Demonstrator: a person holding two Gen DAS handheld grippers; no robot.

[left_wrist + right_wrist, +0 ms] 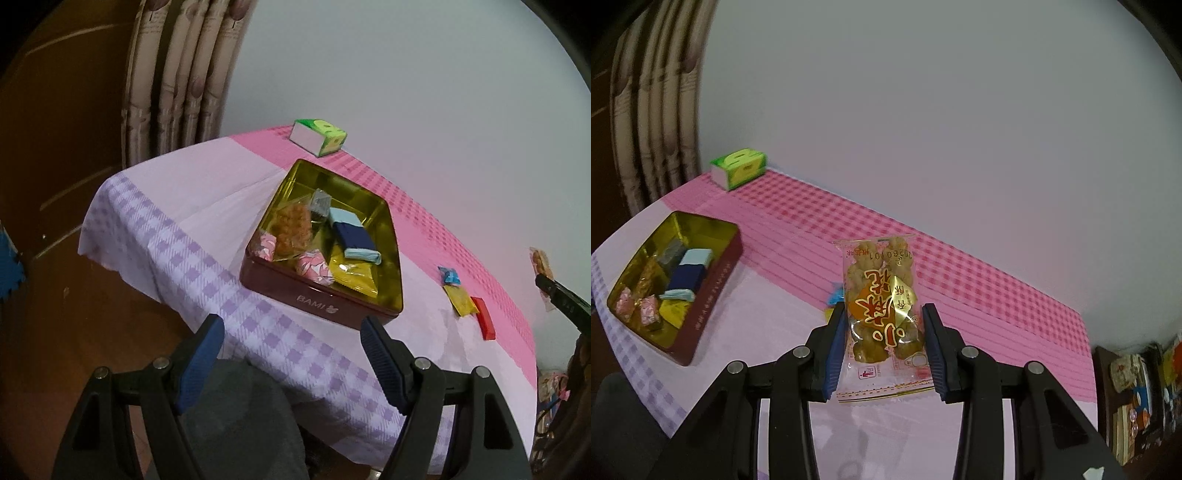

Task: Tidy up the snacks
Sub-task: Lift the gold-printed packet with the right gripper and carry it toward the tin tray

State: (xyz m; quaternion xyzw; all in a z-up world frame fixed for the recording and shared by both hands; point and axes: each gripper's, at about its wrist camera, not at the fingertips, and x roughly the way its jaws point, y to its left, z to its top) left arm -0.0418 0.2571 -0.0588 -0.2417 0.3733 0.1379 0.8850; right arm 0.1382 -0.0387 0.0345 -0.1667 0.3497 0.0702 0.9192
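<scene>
We see the right tool (884,345) clenched on a clear packet of fried dough twists (882,314); its two blue pads (835,350) press the packet's left and right edges, and the packet stands upright between them, lifted above the bench (768,317), with red and gold characters on its front. The left tool (291,354) is released, its fingers spread wide and holding nothing; it hangs at the near edge of the bench, just before the tin.

The open tin (314,295), dark red outside and gold inside, sits on the checked cloth at the left side of the scene; inside it we count two pink wrapped sweets (314,266), a bag of brown snack (293,229), a yellow sachet (352,275), a dark and pale blue pack (354,240) and a small grey packet (320,202). To the right of the tin, on the bench, lie a blue candy (450,275), a yellow packet (461,304) and a red bar (485,323), close together. A green box (319,136) rests at the far edge, near the wall.
</scene>
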